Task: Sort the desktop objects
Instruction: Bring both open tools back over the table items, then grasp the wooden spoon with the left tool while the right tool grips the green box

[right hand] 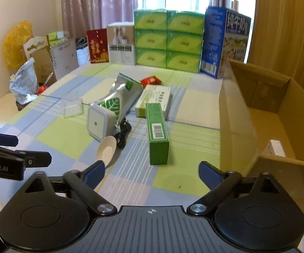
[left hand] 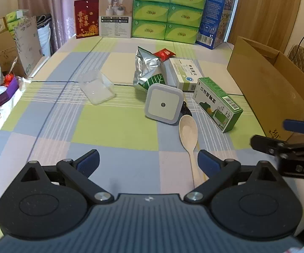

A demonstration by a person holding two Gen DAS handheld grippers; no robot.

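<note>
Left tongs [left hand: 148,162] released above spoon [left hand: 189,133]; right tongs [right hand: 152,174] released, empty.

checked tablecloth [left hand: 114,126] — spoon [left hand: 188,130], boxes

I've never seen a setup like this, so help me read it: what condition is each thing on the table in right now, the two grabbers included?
Left gripper: open, empty.
Right gripper: open, empty.
Cardboard box: open, a small white item inside.
Green box: lying flat, closed.
White box: lying flat, closed.
Spoon: lying bowl up.
Foil bag: crumpled, lying down.
Night light: tilted against the foil bag.
Clear container: tipped over, empty.
</note>
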